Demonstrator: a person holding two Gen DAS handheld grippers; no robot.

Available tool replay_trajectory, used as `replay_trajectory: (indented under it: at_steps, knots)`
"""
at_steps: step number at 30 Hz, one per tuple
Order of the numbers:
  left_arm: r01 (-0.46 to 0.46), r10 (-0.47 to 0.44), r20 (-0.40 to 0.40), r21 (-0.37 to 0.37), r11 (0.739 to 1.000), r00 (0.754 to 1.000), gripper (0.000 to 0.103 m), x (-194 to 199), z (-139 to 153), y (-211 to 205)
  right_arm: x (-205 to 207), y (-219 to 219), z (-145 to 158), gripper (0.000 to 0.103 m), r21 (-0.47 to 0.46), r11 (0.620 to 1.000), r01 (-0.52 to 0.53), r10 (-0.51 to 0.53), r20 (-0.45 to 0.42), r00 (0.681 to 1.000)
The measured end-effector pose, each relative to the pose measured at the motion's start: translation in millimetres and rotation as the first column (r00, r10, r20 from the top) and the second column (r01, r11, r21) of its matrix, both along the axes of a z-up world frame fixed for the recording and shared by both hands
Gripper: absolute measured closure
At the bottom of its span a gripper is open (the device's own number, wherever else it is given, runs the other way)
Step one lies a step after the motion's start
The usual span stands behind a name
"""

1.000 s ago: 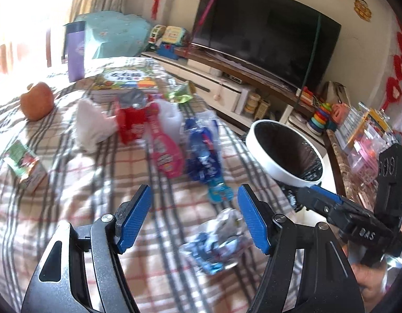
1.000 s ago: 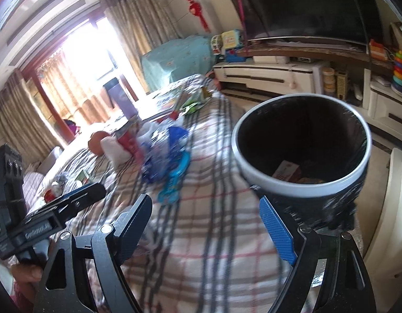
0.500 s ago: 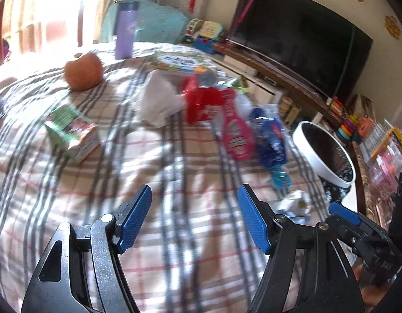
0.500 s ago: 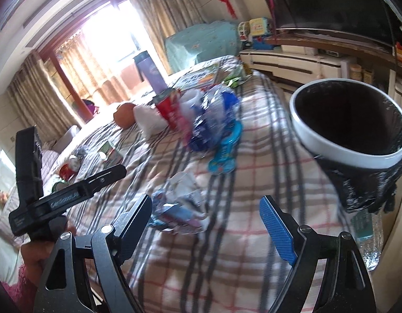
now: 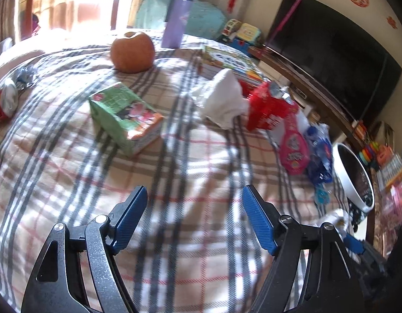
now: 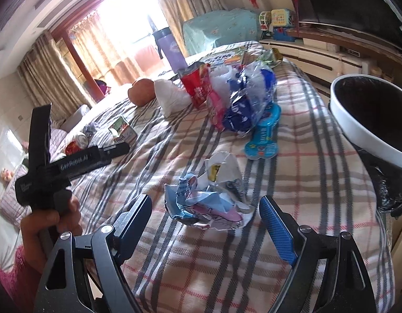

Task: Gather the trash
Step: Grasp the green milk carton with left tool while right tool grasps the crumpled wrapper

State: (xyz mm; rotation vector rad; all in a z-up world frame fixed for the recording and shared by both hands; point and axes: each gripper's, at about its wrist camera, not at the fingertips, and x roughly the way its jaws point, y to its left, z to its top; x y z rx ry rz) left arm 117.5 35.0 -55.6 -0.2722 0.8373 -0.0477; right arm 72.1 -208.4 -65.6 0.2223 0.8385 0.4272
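Observation:
Trash lies scattered on a plaid bedcover (image 5: 175, 182). My right gripper (image 6: 206, 221) is open, its jaws either side of a crumpled blue and pink wrapper (image 6: 208, 206) just ahead. My left gripper (image 5: 194, 217) is open and empty over bare cover; a green carton (image 5: 125, 118) lies ahead to the left. Further off lie a white tissue (image 5: 224, 101), a red wrapper (image 5: 266, 109), a pink packet (image 5: 293, 148) and a blue plastic bag (image 5: 319, 154). The white-rimmed bin (image 6: 370, 120) with a black liner stands at the bed's right edge.
An orange fruit (image 5: 131, 52), a purple flask (image 5: 177, 23) and a picture book (image 5: 229, 60) lie at the far side. A red can (image 5: 0, 101) lies far left. A blue bone-shaped toy (image 6: 265, 135) lies near the bin. A TV (image 5: 331, 52) stands beyond the bed.
My left gripper swung left, away from the crumpled wrapper and toward the carton. My right gripper swung from the bin to the crumpled wrapper, which now lies between its jaws.

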Motion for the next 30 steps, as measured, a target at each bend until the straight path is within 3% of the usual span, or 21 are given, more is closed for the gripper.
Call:
replay_trajectory:
  at_steps: [5,18,21,22,24,25,26,30]
  knots:
    - [-0.066,0.066,0.001,0.016,0.998,0.998,0.021,13,0,14,6,3,-5,0.017,-0.002,1.000,-0.003,0.003,-0.019,1.000]
    - [-0.213,0.218,-0.066,0.069,0.974,0.974,0.020,70,-18,39,17,2,-13,0.019,-0.018,1.000,-0.005,0.005,-0.034,0.999]
    - [-0.218,0.225,-0.076,0.094,0.971,0.971,0.020,80,-21,38,19,3,-13,0.030,-0.030,1.000,-0.008,0.007,-0.028,1.000]
    - [-0.220,0.228,-0.071,0.106,0.970,0.971,0.020,82,-21,37,19,3,-13,0.039,-0.030,0.999,-0.011,0.010,-0.027,1.000]
    - [-0.223,0.232,-0.061,0.125,0.967,0.971,0.020,85,-21,37,19,2,-12,0.044,-0.031,0.999,-0.011,0.011,-0.025,1.000]
    - [-0.222,0.230,-0.055,0.126,0.967,0.972,0.023,86,-21,38,19,1,-12,0.047,-0.031,0.999,-0.012,0.011,-0.020,1.000]
    - [-0.218,0.226,-0.048,0.122,0.968,0.973,0.034,86,-21,39,19,1,-11,0.050,-0.031,0.999,-0.012,0.011,-0.018,1.000]
    - [-0.188,0.191,-0.028,0.100,0.977,0.981,0.042,81,-20,39,18,-2,-9,0.055,-0.027,1.000,-0.008,0.008,-0.011,1.000]
